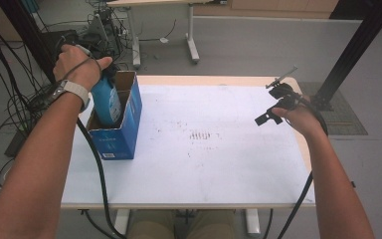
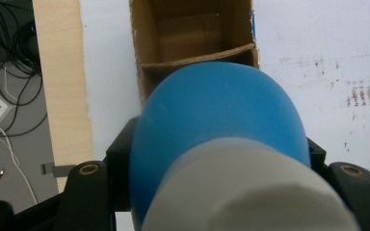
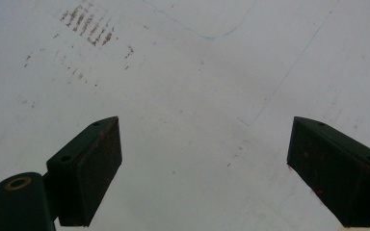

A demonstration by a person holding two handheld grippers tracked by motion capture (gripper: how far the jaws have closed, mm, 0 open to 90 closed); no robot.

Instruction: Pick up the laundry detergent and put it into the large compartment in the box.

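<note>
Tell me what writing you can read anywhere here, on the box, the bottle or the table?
Blue box: white print and a small label low on its side, too blurred to read.
Blue bottle: a pale label patch, unreadable.
Table: brownish smudges, no writing.
Nothing legible anywhere.

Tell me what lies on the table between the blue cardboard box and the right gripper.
In the high view, just bare white tabletop with faint reddish-brown scuff marks.
</note>
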